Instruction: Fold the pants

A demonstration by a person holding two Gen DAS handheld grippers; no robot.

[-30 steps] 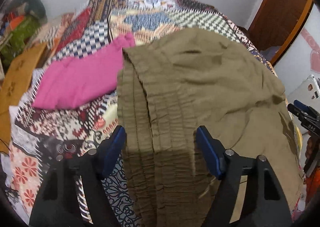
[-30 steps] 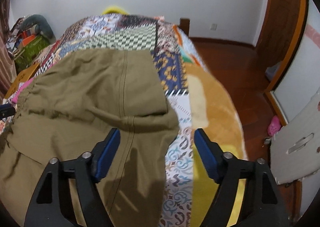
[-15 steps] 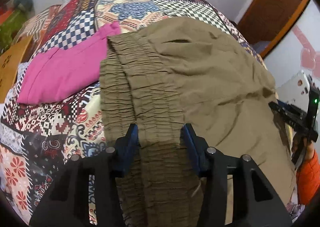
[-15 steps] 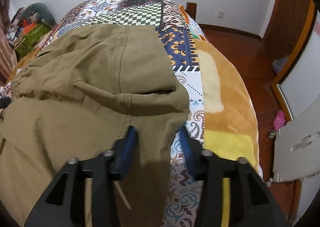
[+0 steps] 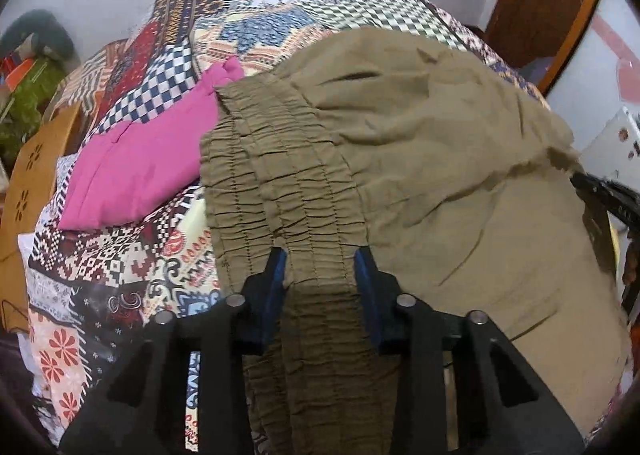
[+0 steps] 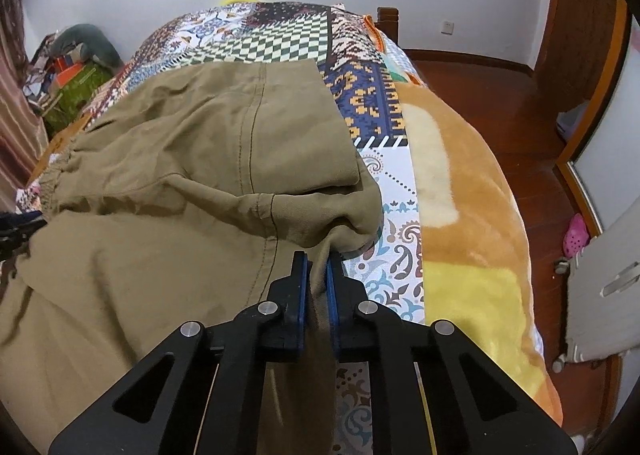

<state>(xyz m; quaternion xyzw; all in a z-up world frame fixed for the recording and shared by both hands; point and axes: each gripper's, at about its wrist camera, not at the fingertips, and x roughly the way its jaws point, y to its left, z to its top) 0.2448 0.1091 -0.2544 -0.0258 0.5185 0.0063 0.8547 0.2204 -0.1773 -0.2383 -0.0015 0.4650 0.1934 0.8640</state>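
Observation:
Olive-khaki pants point(image 5: 420, 175) lie spread on a patchwork bedspread point(image 5: 280, 11). In the left wrist view my left gripper point(image 5: 320, 267) has its blue pads on either side of the ruched elastic waistband point(image 5: 280, 191), closed on a bunched fold of it. In the right wrist view my right gripper point(image 6: 317, 275) is shut tight on the hem edge of a pants leg point(image 6: 280, 159), which is folded over the lower layer. The right gripper's tip also shows at the right edge of the left wrist view point(image 5: 600, 191).
A folded magenta garment point(image 5: 148, 167) lies on the bed left of the waistband. An orange-yellow plush blanket point(image 6: 460, 195) covers the bed's right side, with wooden floor point(image 6: 500, 87) beyond. Clutter point(image 6: 72, 71) sits by the far left wall.
Both grippers went from wide open to closed: the left one narrowed onto the waistband, the right one clamped onto the leg hem, which is now pinched up.

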